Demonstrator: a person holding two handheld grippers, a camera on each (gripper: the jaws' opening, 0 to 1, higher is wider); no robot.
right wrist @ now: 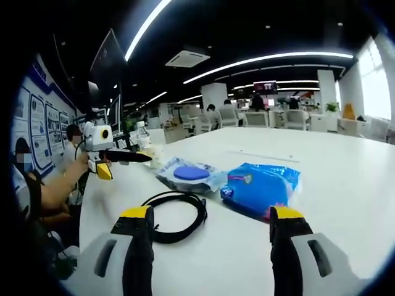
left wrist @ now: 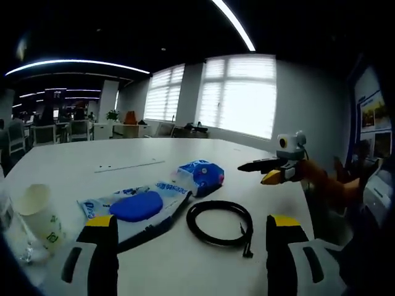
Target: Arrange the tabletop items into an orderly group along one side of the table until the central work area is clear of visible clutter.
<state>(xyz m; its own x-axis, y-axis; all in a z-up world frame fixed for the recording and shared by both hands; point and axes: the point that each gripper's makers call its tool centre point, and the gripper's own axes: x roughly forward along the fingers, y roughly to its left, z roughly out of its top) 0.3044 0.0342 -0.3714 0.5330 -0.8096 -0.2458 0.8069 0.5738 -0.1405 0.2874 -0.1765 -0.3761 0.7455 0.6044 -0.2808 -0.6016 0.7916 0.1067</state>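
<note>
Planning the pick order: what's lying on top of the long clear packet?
A flat blue oval pad lies on the clear printed packet, near its middle. What is under the pad, and whether it sits inside the wrapper or on top, cannot be told.

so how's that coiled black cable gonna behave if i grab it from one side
The black cable lies in a loose loop with no visible tie, so it would probably sag and uncoil when lifted by one side. It looks thin and light, so a push would likely slide it across the smooth white table. Its plug end sticks out and may drag or swing.
</note>
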